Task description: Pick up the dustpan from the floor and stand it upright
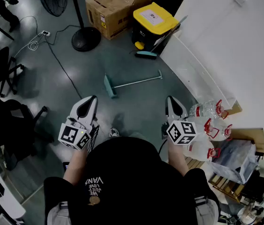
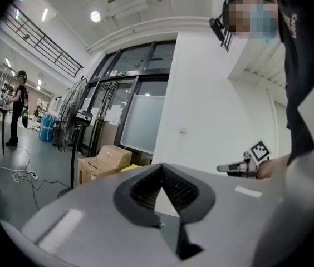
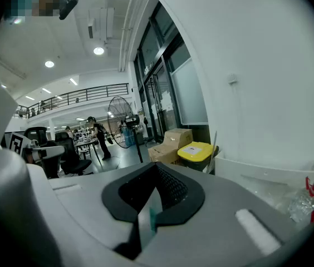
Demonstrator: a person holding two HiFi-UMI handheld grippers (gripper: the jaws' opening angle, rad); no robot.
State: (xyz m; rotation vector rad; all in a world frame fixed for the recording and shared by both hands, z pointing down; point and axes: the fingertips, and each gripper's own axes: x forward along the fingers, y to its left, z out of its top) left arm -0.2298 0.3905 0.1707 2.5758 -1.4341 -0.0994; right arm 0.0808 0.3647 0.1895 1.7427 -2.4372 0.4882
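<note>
The dustpan (image 1: 109,86) lies flat on the grey floor ahead of me, a teal pan with a long thin handle (image 1: 139,82) running to the right. My left gripper (image 1: 92,101) is held in the air short of the pan, a little to its left, jaws shut with nothing in them. My right gripper (image 1: 170,100) hangs short of the handle's far end, also shut and holding nothing. In the left gripper view the closed jaws (image 2: 161,167) point level toward the white wall. The right gripper view shows its shut jaws (image 3: 156,166) facing the boxes; the dustpan is hidden there.
A black bin with a yellow lid (image 1: 154,25) and a cardboard box (image 1: 118,8) stand beyond the dustpan, a teal brush head (image 1: 146,54) beside the bin. A fan's round base (image 1: 86,38) and a cable (image 1: 62,64) are at left. Water bottles (image 1: 211,125) sit at right.
</note>
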